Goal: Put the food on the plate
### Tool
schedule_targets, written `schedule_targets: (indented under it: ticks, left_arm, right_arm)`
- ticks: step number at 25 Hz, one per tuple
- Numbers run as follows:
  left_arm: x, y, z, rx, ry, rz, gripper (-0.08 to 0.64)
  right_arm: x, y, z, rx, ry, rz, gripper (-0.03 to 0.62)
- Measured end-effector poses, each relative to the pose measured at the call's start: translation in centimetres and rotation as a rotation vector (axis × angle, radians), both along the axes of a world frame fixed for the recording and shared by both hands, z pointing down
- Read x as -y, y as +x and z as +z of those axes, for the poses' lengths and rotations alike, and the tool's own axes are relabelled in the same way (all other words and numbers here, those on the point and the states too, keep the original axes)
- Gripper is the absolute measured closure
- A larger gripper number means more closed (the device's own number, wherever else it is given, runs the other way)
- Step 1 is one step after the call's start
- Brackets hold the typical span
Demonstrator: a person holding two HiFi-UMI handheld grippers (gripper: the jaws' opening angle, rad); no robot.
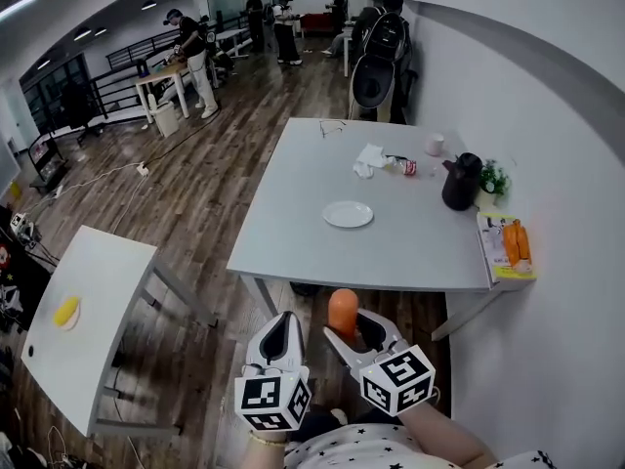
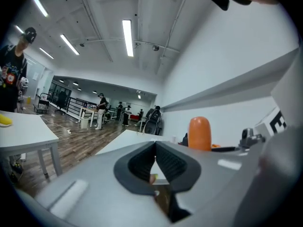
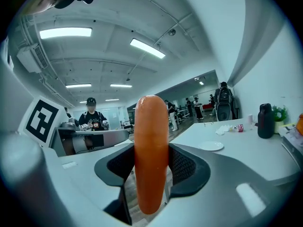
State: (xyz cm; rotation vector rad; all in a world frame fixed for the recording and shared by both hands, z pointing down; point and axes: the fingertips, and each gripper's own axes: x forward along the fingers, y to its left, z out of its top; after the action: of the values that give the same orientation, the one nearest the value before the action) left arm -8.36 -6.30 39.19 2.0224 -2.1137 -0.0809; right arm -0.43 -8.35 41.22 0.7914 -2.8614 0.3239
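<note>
**Food held, not yet plated.** Nearest the camera, the right gripper [image 1: 350,326] clasped an orange sausage [image 1: 342,306] upright between its jaws. The left gripper [image 1: 285,320] beside it was clenched on nothing. Farther off, the white plate [image 1: 348,214] lay bare on the grey worktop [image 1: 283,228] (well apart from the sausage). By this reading, pickup was done, while carrying and placing were still to do.

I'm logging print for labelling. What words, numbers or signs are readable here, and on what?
No legible words or numbers anywhere.
Small can on the grey table: red label, too small to read.
Yellow booklet at the table's edge: print blurred.
Gripper cubes: black-and-white square markers only, no text.
</note>
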Motion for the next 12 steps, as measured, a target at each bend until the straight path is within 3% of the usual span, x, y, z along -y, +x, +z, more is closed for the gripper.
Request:
schedule_targets:
  ticks: [12]
  left_arm:
    - [13.2, -0.8, 3.2, 0.0, -0.024, 0.052, 0.552]
  right_arm:
    - [12.5, 1.4, 3.4, -0.022, -0.052, 0.082, 0.38]
